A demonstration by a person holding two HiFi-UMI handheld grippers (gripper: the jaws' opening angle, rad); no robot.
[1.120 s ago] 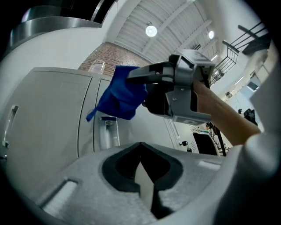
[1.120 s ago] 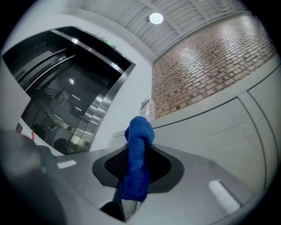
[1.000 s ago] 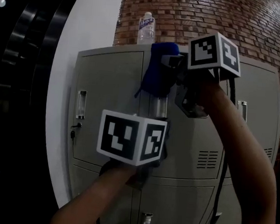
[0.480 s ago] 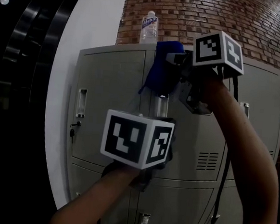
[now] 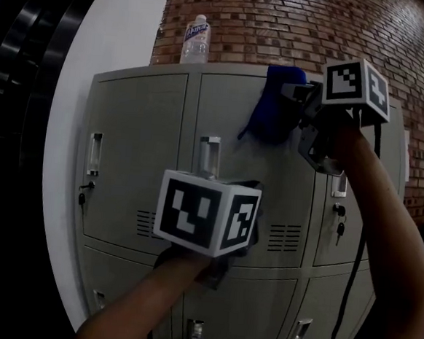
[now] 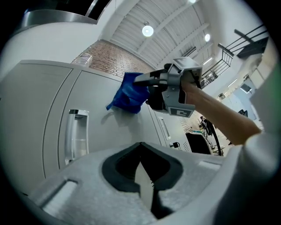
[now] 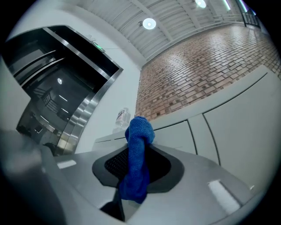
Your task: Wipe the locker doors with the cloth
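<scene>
Right gripper view is showing the right gripper (image 7: 137, 173) clamping the blue cloth (image 7: 138, 145) between its jaws, with the fabric bunching into a narrow roll that is poking out past the tips. In the head view that cloth appears to be resting against the upper part of the middle locker door (image 5: 227, 115), just under its top edge. The left gripper (image 6: 141, 176) is hanging lower, its jaws pressing together on nothing and touching no door. The main risk is coming from the bunching. With so little cloth spreading flat, a stroke is likely leaving streaks, and the hard jaw tips could be scraping the paint if the person is pushing in too firmly. Dragging downward may be catching the roll on the door handle (image 5: 209, 154) and tugging it out of the grip. A sweep drifting left over the top edge could be nudging the water bottle (image 5: 196, 39) standing there.
</scene>
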